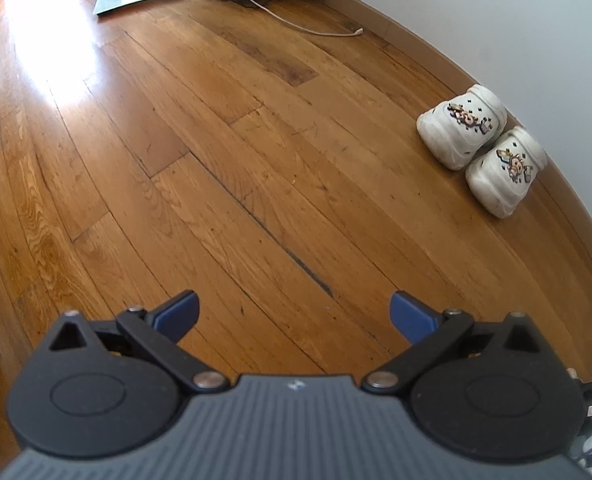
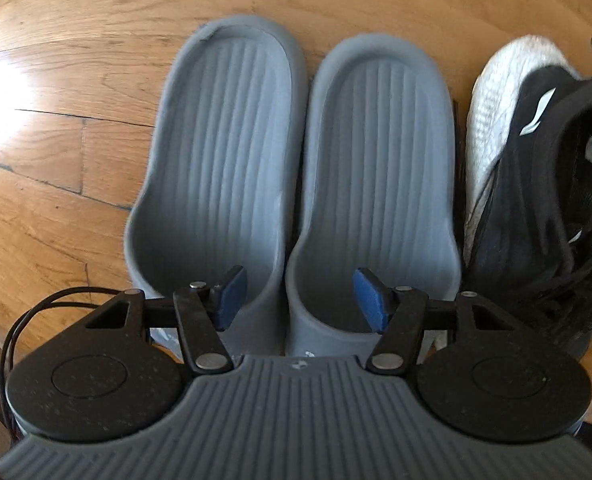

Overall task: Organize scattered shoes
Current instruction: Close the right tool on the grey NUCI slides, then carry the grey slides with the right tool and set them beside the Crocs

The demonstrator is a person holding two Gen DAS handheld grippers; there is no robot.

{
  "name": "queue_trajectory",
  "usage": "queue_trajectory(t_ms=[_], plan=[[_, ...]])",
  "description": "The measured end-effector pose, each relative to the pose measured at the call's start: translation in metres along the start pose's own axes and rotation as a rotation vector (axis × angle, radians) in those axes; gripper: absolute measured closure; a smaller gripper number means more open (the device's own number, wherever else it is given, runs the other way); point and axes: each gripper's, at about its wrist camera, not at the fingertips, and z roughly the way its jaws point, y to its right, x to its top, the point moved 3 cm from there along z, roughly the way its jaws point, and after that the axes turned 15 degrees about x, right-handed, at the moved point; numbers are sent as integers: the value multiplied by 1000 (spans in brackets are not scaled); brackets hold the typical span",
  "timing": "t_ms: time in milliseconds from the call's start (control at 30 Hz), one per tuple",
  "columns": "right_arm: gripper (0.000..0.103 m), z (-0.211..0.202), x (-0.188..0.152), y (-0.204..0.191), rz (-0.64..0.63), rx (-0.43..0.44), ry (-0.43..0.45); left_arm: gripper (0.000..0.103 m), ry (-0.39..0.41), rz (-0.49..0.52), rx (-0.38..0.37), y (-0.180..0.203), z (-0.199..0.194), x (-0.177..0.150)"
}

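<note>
Your right gripper (image 2: 300, 298) hangs with jaws spread and nothing between them, low over the strap ends of two grey slides, one fingertip above the left slide (image 2: 219, 152) and the other above the right slide (image 2: 380, 168); the two lie side by side and touching on the wood floor (image 2: 55, 128), with a black sneaker (image 2: 544, 208) tipped on its side just beside the right one. Your left gripper (image 1: 295, 316) is also wide and empty, held over bare floor (image 1: 215, 160), and well away a pair of white clogs (image 1: 482, 146) sits together against the wall (image 1: 496, 20).
</note>
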Motion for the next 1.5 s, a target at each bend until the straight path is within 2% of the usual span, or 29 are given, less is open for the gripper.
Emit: queue_trajectory(t_ms=[67, 100, 133, 200, 400, 767, 833, 933, 1133, 1267, 1500], plan=[[54, 11, 0, -5, -12, -13, -28, 0, -7, 0, 2, 1, 1, 0], [76, 15, -1, -9, -25, -13, -40, 0, -10, -1, 0, 2, 2, 0], [86, 17, -1, -14, -45, -25, -43, 0, -12, -1, -1, 2, 2, 0], [88, 18, 1, -20, -44, -35, -40, 0, -13, 4, -3, 3, 2, -1], [89, -13, 35, -28, 31, 22, 50, 0, -15, 9, 4, 5, 3, -2], [90, -80, 144, -28, 153, 103, 264, 0, -33, 27, 14, 14, 7, -3], [90, -93, 172, -25, 186, 120, 299, 0, -33, 28, 18, 15, 7, -3], [90, -104, 210, -25, 197, 106, 333, 0, -36, 38, 24, 18, 8, -4], [90, -111, 281, -40, 148, 75, 346, 0, -47, 71, 37, 25, 10, -8], [90, -103, 331, -59, 74, 7, 338, 0, -55, 83, 43, 29, 12, -9], [91, -96, 381, -81, 35, -29, 346, 0, -59, 114, 53, 34, 12, -13]])
